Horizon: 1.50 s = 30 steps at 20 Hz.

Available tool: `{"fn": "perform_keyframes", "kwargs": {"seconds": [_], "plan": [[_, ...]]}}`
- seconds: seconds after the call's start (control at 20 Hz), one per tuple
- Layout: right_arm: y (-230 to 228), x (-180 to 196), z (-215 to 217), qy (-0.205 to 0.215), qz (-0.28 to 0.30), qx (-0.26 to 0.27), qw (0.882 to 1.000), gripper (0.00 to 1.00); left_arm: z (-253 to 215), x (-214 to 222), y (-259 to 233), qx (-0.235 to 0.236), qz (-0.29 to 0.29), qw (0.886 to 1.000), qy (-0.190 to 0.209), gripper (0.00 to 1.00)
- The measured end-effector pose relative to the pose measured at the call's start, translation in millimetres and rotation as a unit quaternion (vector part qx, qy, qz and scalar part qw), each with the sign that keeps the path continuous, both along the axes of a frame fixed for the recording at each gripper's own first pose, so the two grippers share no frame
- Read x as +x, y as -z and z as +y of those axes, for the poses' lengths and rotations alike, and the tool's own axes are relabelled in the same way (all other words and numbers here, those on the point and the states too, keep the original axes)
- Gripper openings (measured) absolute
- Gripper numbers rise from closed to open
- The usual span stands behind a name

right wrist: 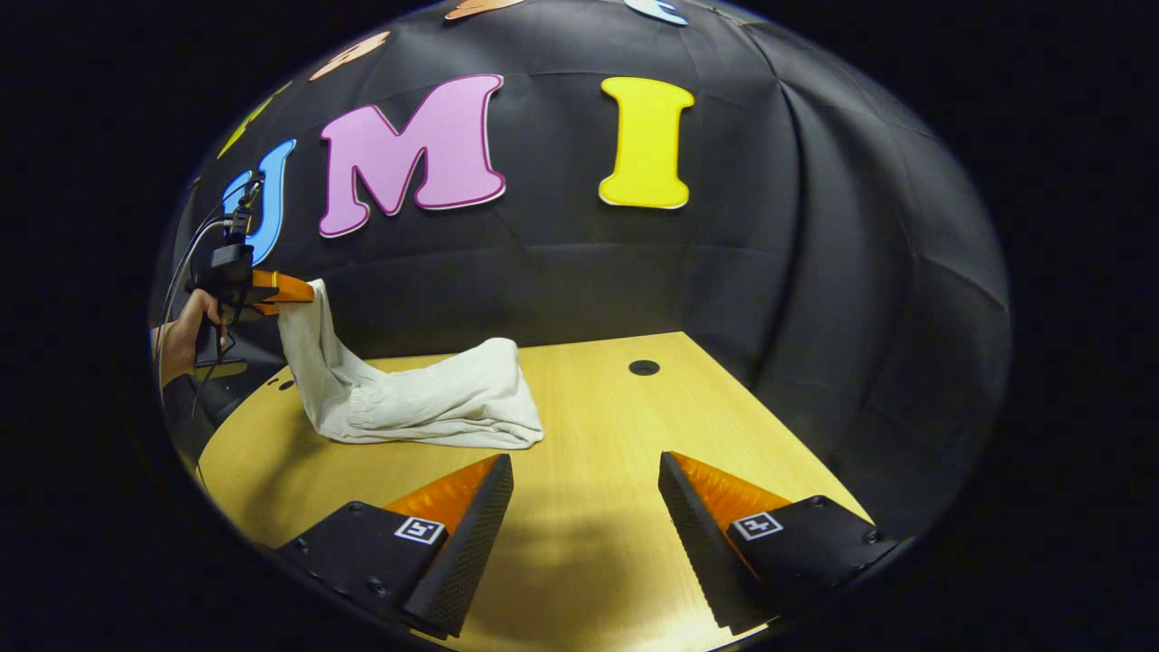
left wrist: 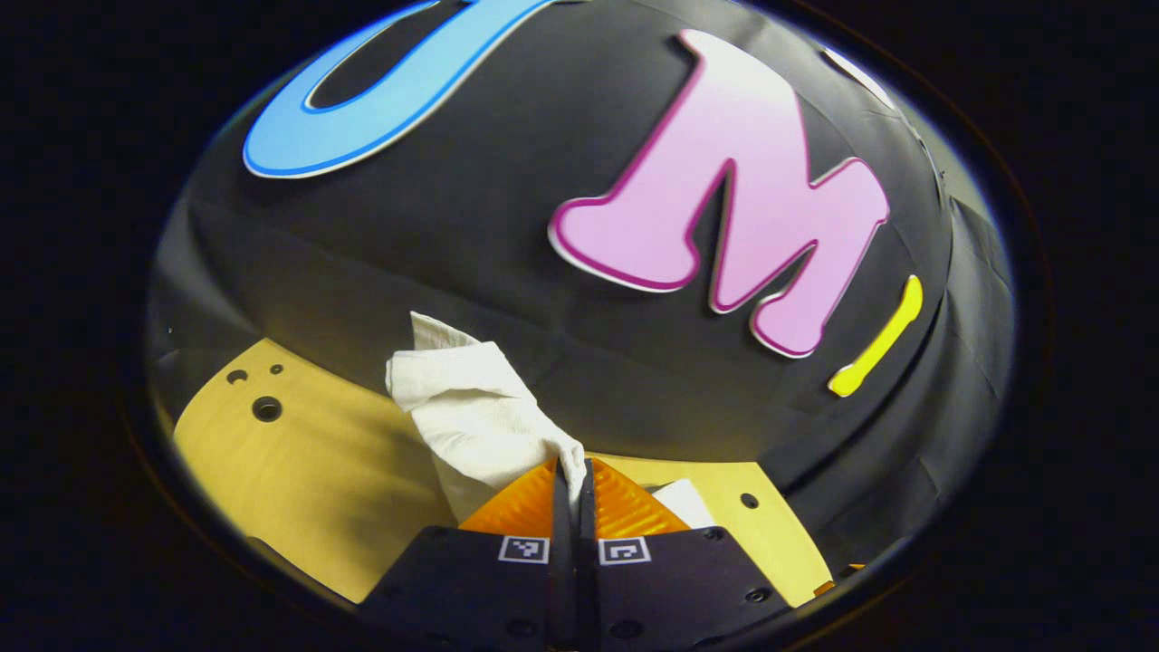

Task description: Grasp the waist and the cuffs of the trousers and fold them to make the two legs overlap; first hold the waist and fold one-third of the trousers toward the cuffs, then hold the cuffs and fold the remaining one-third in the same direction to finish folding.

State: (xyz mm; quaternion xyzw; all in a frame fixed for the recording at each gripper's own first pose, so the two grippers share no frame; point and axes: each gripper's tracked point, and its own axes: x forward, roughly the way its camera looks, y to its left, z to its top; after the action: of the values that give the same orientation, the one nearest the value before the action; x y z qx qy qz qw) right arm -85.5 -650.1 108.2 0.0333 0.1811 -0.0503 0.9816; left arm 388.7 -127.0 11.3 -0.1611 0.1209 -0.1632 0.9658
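One end of the white trousers (right wrist: 426,398) is pinched tight in the left claw (left wrist: 573,484), fingers pressed together on the cloth, and it's held up off the wooden desk (right wrist: 589,507) at the far left by a hand (right wrist: 186,330). From there the fabric is draped down and stretched out rightward along the desk's back edge. The right claw (right wrist: 584,493) is spread wide with nothing gripped, kept well short of the trousers.
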Motion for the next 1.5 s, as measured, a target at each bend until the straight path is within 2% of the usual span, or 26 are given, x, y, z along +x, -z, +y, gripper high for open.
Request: {"fn": "perform_keyframes", "kwargs": {"seconds": [0.25, 0.55, 0.6, 0.65, 0.8, 1.05, 1.25, 1.3, 1.4, 1.5], "plan": [[-10.2, -27.6, -35.0, 0.034, 0.008, -0.002, 0.999, 0.99, -77.9, -4.8, -6.0, -0.005, -0.004, 0.999, 0.047, 0.06], [-32.6, -56.6, -68.2, 0.066, 0.005, -0.013, 0.998, 0.99, -147.2, -0.6, 11.2, -0.009, 0.011, 0.996, 0.084, 0.06], [-34.5, -62.9, -73.4, 0.074, 0.007, -0.012, 0.997, 0.99, -155.5, 0.7, 16.5, -0.013, 0.016, 0.996, 0.085, 0.1], [-35.9, -67.6, -78.5, 0.083, 0.004, -0.008, 0.996, 0.99, -165.2, 1.5, 22.4, -0.02, 0.021, 0.996, 0.087, 0.05], [-34.6, -79.4, -86.3, 0.105, 0.013, -0.009, 0.994, 0.99, -180.2, 6.9, 39.2, -0.038, 0.034, 0.995, 0.085, 0.06], [-20.7, -100.6, -97.3, 0.115, 0.031, -0.015, 0.993, 0.99, -200.1, 12.3, 73.1, -0.017, 0.054, 0.995, 0.084, 0.06], [-26.6, -102.6, -91.9, 0.112, 0.024, -0.014, 0.993, 0.99, -216.9, 6.3, 91.3, -0.006, 0.075, 0.993, 0.091, 0.15], [-28.6, -103.0, -89.8, 0.108, 0.022, -0.015, 0.994, 0.99, -219.9, 2.7, 91.3, -0.009, 0.078, 0.992, 0.095, 0.1], [-32.9, -102.5, -86.5, 0.102, 0.018, -0.019, 0.994, 0.99, -220.4, -5.5, 86.1, -0.012, 0.071, 0.993, 0.098, 0.37], [-40.9, -101.6, -81.8, 0.098, 0.01, -0.017, 0.995, 0.99, -213.1, -15.8, 81.9, 0.008, 0.063, 0.993, 0.096, 0.57]]}}
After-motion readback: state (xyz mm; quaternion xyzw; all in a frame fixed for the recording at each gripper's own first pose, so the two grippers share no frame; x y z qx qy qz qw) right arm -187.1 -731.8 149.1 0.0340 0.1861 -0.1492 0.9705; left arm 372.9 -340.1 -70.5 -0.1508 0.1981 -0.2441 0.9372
